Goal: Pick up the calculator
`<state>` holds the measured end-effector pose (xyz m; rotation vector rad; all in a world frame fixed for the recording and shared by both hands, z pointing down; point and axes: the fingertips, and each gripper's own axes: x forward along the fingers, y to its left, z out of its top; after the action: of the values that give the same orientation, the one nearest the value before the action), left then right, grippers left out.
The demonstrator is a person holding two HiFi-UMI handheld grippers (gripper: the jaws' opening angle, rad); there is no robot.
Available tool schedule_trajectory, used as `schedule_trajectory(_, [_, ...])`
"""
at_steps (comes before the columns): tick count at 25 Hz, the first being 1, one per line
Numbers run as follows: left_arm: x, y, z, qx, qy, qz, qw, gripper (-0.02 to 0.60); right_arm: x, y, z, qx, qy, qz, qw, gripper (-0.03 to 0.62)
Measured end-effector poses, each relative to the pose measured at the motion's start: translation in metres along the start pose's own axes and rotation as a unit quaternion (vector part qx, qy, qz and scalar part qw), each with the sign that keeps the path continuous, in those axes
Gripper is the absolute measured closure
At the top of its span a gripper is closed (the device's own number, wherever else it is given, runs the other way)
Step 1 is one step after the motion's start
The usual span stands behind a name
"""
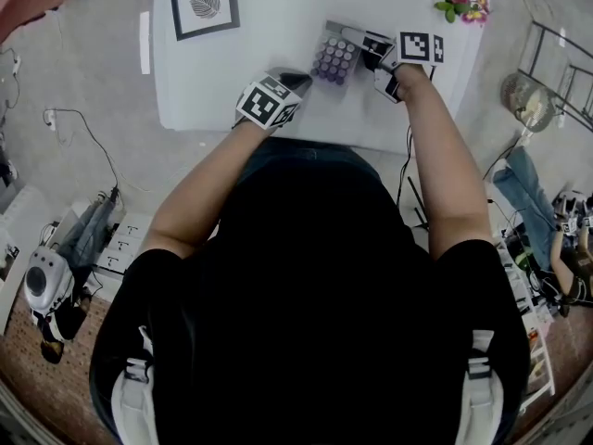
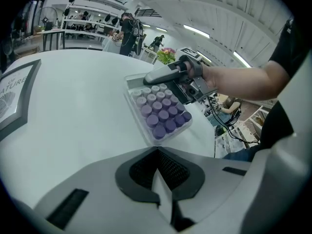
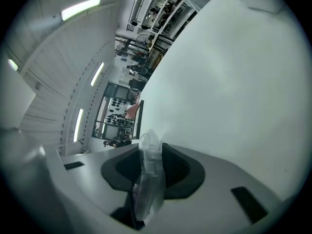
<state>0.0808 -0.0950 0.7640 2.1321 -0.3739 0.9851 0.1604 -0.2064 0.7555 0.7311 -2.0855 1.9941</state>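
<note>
The calculator [image 1: 334, 59], a clear case with rows of purple round keys, is on the white table [image 1: 278, 26] ahead of me. In the left gripper view the calculator [image 2: 159, 112] shows with my right gripper [image 2: 152, 79] clamped on its far end. The right gripper [image 1: 354, 37] is shut on it; in its own view the right gripper [image 3: 150, 189] has the calculator's clear edge [image 3: 148, 152] standing edge-on between the jaws. Whether the calculator is off the table I cannot tell. My left gripper [image 1: 295, 83] rests near the table's front edge, shut and empty, as the left gripper [image 2: 161, 186] view confirms.
A framed "OF NATURE" print [image 1: 202, 0] lies at the table's far left, also the print [image 2: 12, 89] in the left gripper view. A small flower bunch [image 1: 463, 0] sits at the far right corner. Cables and a power strip [image 1: 120, 244] lie on the floor to the left.
</note>
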Motion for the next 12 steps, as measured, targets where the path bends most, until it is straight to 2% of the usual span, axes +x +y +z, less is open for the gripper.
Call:
schedule_trajectory(6, [-0.012, -0.006, 0.011, 0.006, -0.014, -0.002, 0.9999, 0.565, -0.016, 0.014, 0.003, -0.013, -0.018, 0.012, 1.000, 0.482])
schedule_trajectory(10, [-0.012, -0.013, 0.037, 0.025, -0.024, 0.002, 0.9994, 0.565, -0.037, 0.034, 0.028, -0.064, -0.042, 0.044, 0.996, 0.482])
schedule_trajectory(12, [-0.013, -0.018, 0.049, 0.037, -0.027, 0.005, 0.9989, 0.565, -0.051, 0.033, 0.033, -0.046, -0.054, 0.034, 0.997, 0.482])
